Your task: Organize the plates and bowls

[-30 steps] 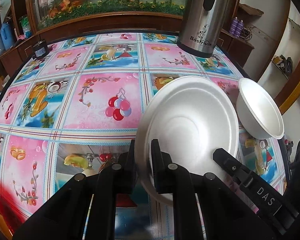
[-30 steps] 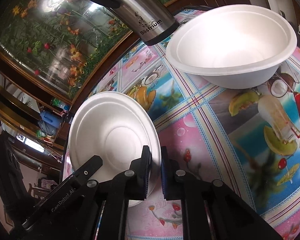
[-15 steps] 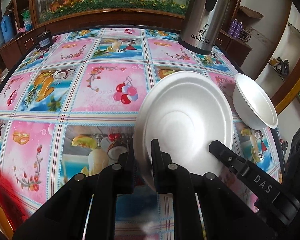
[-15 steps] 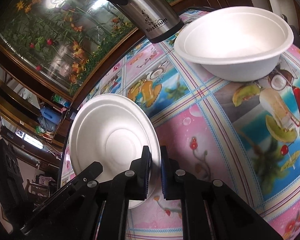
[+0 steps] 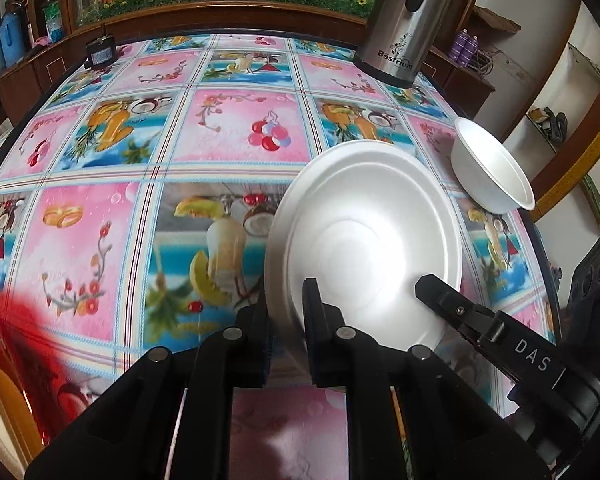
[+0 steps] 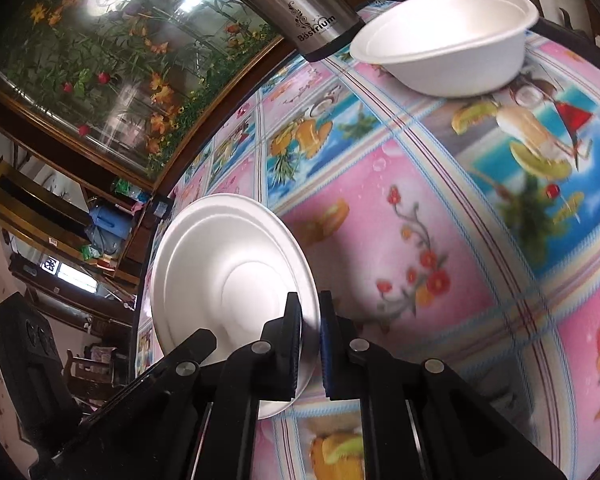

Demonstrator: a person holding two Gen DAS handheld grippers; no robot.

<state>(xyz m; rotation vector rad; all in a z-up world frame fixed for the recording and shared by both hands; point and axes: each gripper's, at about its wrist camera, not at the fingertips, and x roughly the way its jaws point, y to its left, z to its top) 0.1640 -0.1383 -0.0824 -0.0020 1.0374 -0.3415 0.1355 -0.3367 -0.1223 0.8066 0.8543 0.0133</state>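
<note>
The worktop (image 5: 228,128) fills most of both views, round-edged and covered by a glossy cloth of pink and blue squares printed with fruit, flowers and drinks. Behind it, toward twelve o'clock in the left wrist view, runs a dark wooden cabinet (image 5: 204,8) with a glass front full of painted or planted greenery and orange flowers.

On the far side of the worktop, at about one o'clock, a steel flask (image 5: 400,28) stands upright with a black handle and a printed name on its side. A small black box (image 5: 100,51) sits near the rim at eleven o'clock.

The plate (image 5: 364,240) is white, round and ridged, and it hangs tilted above the cloth, clear of the surface, its hollow face turned toward the left camera. Both tools have it by the rim. The left gripper (image 5: 286,312) is pinched narrow on the plate's lower edge, one finger before it and one behind. The right gripper (image 6: 310,320) is clamped just as tight on the opposite edge; in its own view the plate (image 6: 228,276) shows at eight o'clock, again tilted, with the other tool's black finger reaching in at the lower left.

The bowl (image 5: 492,168), white and deep, rests on the worktop near the edge at two o'clock from the left camera, apart from the plate. In the right wrist view the bowl (image 6: 448,40) lies at one o'clock, beside the flask's base.
</note>
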